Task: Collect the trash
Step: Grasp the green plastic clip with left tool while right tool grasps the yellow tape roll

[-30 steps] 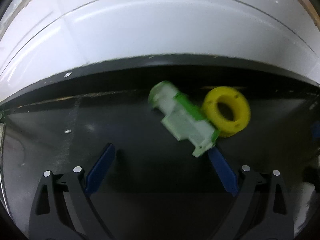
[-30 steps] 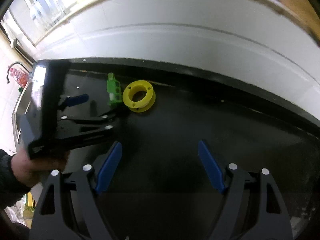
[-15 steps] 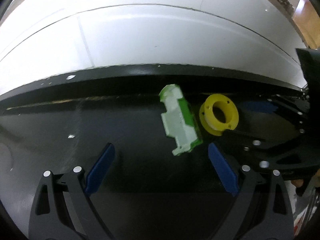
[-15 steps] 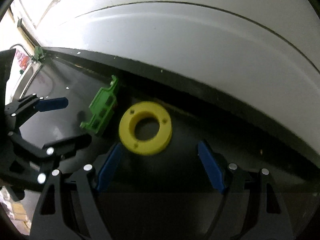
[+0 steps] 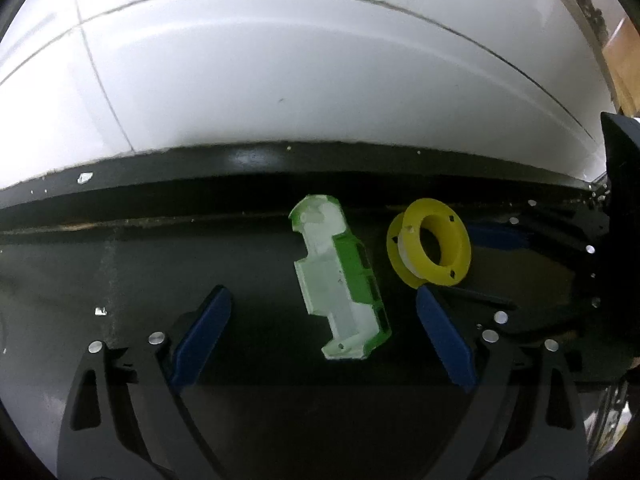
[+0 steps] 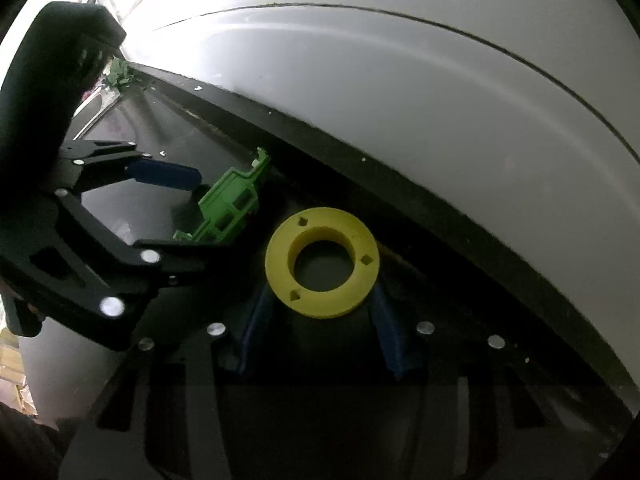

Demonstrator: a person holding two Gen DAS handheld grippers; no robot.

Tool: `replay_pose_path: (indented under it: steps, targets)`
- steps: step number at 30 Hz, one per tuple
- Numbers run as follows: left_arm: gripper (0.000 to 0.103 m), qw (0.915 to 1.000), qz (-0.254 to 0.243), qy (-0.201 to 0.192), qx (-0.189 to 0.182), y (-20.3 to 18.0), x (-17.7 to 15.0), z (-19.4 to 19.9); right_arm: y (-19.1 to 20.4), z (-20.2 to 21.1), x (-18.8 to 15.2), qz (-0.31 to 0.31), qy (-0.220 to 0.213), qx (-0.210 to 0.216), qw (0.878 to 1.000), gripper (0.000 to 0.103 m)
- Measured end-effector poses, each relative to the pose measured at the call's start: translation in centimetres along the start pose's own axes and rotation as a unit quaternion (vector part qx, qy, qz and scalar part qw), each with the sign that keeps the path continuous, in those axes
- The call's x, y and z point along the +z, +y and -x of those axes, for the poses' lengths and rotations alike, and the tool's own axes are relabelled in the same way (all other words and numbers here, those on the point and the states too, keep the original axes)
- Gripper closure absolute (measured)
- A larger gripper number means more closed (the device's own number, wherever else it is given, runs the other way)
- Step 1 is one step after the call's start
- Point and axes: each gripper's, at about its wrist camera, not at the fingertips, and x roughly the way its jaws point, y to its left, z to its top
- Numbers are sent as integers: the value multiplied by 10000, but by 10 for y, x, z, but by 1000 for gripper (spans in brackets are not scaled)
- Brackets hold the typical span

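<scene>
While your right tool [image 6: 318, 322] is closing, the yellow spool [image 6: 322, 262] is sitting between its two blue pads, which are flanking the spool's lower rim on either side; whether the pads are pressing on it yet cannot be told from the right wrist view. The spool is lying on the black desk [image 6: 420, 248], close to the white wall [image 6: 400, 100] behind it.

Your left tool [image 5: 322, 336] is standing spread wide and narrowing slightly, its pads apart from everything. The green plastic piece [image 5: 340, 276] is lying on the desk between those two pads, tilted, its pale face turned up and its far end pointing toward the wall. It is touching neither pad. In the left wrist view the spool [image 5: 428, 246] is sitting just right of the green piece, just beyond the right pad.

In the right wrist view your left tool [image 6: 188, 208] is reaching in from the left, the green piece [image 6: 230, 204] lying between its fingers, just left of the spool.
</scene>
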Motion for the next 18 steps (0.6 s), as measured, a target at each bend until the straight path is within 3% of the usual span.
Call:
replay_pose_path:
  steps: [3,5,6,7,8,9,13,18]
  targets:
    - [33,10000,-36,-53,68,-3,4,-1,-4,9,-7,-65,0,-63,10000,55]
    - [57,9999,-99,-77,108,-7,5,-1,-6,18,-14,-139,6,-131,9998,55]
    - [62,9998,-123,-76,149,-9,6,-1,-7,22,-17,-185,14,-168,9997,56]
    - [64,9997,-139,-68,182,-11,6,-2,-6,24,-17,-227,15,-201,9995,62]
    - [66,9997,-159,-73,187,-11,6,-1,-6,29,-19,-290,52,-239,9993,89]
    - [67,9996,-184,-97,197,-13,6,0,-6,34,-21,-358,49,-298,9989,100]
    - [69,9987,-341,-217,299,-30,-2,11,-5,64,-38,-534,-109,-395,9977,100]
    - [69,9981,-282,-401,365,-45,-39,47,0,73,-39,-874,-213,-493,9947,99]
